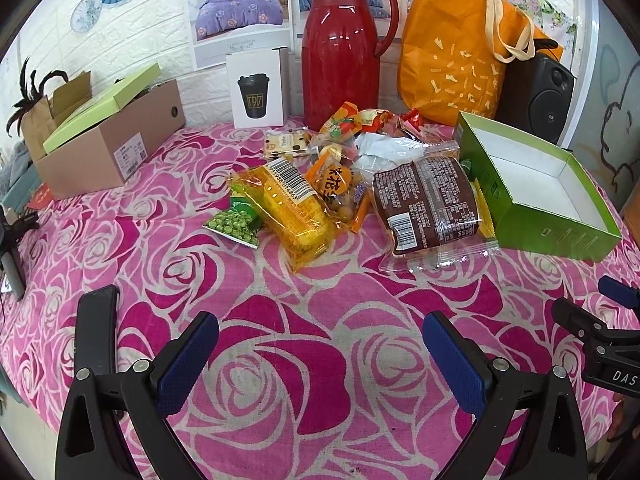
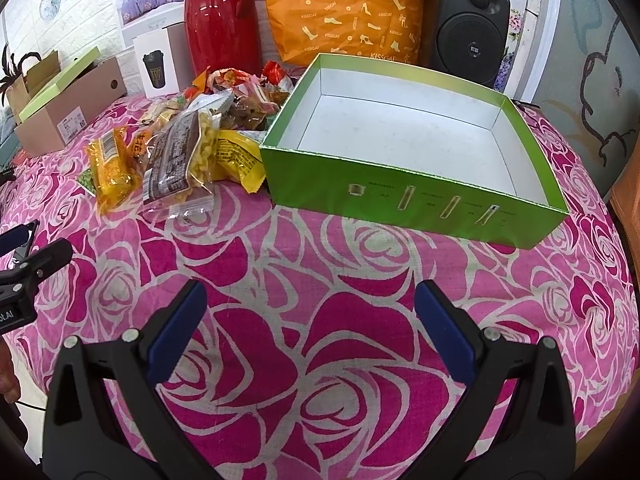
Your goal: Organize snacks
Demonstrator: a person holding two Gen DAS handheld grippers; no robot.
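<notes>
The green box (image 2: pixel 404 200) fills the upper right of the right wrist view, empty. The snack pile (image 1: pixel 352 184) sits centre frame in the left view, touching the box's left wall. Both the left gripper (image 1: pixel 320 352) and right gripper (image 2: pixel 310 320) hang spread, holding nothing. Starting with the near brown packet (image 1: pixel 428 200) probably avoids toppling the heap.

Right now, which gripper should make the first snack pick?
Left, probably. The left gripper is open and faces the snack pile; the yellow barcoded packet lies straight ahead. The right gripper, also open, faces the empty green cardboard box, with the snacks off to its left.
</notes>
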